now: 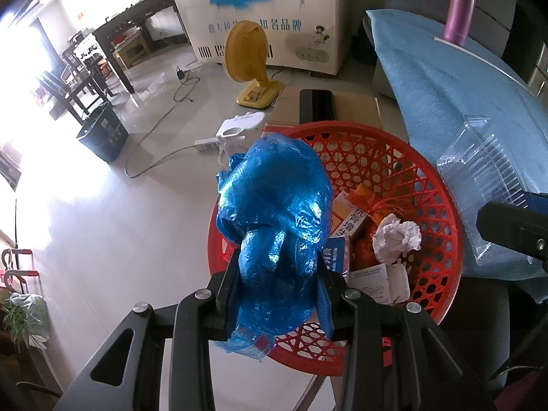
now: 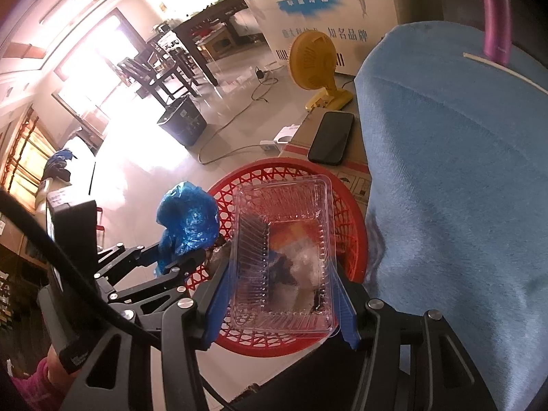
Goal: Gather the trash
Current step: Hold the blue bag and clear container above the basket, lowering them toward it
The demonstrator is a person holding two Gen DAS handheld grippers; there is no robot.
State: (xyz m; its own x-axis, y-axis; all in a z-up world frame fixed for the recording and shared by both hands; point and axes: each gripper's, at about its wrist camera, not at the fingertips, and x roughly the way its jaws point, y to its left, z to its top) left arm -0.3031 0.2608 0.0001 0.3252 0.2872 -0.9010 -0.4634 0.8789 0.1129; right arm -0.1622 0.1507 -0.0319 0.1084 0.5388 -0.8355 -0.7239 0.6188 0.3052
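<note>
Holding both loads over the red basket (image 1: 441,205) right now: my left gripper (image 1: 279,270) is clamped on a crumpled blue plastic bag (image 1: 274,191), its fingers pinching the bag's lower bunch while the puffed top balloons up toward twelve o'clock in the left wrist view, hanging over the basket's rim at about nine o'clock. In the right wrist view my right gripper (image 2: 282,291) is closed on a clear plastic clamshell tray (image 2: 284,257), blue pads pressing its long sides, and the tray sits directly above the basket's middle, so I see the rubbish through it. Inside the basket lie a crumpled white tissue (image 1: 397,239), a small orange and white carton (image 1: 349,219) and a white box (image 1: 380,281). The left gripper and its bag show up at nine o'clock of the tray. A blue cloth (image 2: 462,171) covers the surface at three o'clock of the basket, touching its rim. Beyond the basket at twelve o'clock a black phone (image 2: 330,137) lies on a cardboard box (image 2: 356,167), with a yellow fan (image 2: 313,65) standing on the floor further off
</note>
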